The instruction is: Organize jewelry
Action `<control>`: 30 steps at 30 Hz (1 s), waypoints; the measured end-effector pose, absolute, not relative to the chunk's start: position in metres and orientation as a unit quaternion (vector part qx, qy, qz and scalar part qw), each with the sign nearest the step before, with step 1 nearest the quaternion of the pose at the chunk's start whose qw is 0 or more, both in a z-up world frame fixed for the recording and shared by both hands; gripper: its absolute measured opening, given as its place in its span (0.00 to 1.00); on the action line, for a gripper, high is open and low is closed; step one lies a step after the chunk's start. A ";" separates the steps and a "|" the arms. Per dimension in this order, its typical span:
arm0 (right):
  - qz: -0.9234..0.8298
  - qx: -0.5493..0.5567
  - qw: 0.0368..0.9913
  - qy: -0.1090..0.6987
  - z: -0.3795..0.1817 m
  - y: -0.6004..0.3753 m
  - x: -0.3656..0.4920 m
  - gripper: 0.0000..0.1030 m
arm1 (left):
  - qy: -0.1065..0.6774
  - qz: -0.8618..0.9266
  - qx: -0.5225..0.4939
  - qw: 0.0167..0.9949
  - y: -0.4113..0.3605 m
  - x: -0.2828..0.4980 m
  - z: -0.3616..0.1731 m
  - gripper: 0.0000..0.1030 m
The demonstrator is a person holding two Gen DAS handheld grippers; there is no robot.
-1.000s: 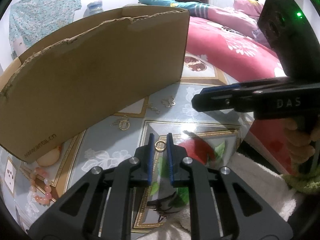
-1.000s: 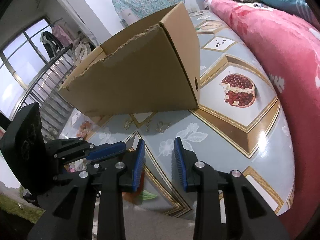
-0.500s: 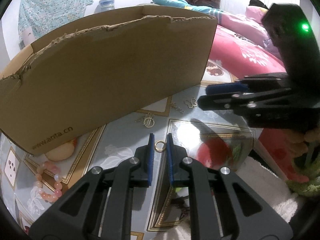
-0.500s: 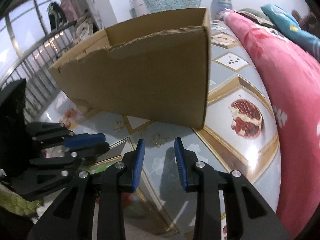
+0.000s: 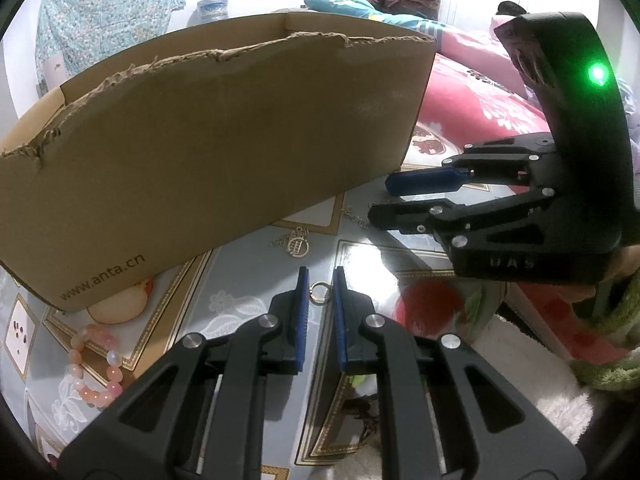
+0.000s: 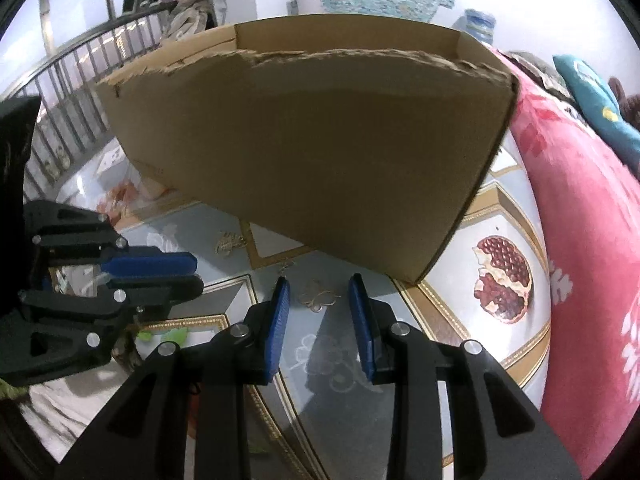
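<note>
Between the left hand-held gripper's nearly closed fingers sits a pinched gold ring. Just ahead of the spread, empty right hand-held gripper lies a gold butterfly charm. Next it likely must descend and close, then both pieces go into the cardboard box.

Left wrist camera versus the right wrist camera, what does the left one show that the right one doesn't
Only the left wrist view shows the pink bead bracelet on the patterned mat, the small gold ring pinched in the left gripper, and a person lying on the bed.

Only the right wrist view shows the gold butterfly piece lying between the right gripper fingers, the pomegranate print and a railing.

Both show the cardboard box, the red blanket and each other's gripper.
</note>
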State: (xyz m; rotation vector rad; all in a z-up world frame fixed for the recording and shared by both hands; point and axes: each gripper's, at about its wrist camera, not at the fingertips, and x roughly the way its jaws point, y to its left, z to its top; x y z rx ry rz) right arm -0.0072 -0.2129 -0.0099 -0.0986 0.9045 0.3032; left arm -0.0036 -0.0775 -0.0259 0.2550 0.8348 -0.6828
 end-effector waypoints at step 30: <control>0.166 -0.029 0.879 0.447 0.001 -0.220 -0.004 0.16 | 0.397 -0.323 0.121 0.851 -0.079 -0.003 -0.026 0.10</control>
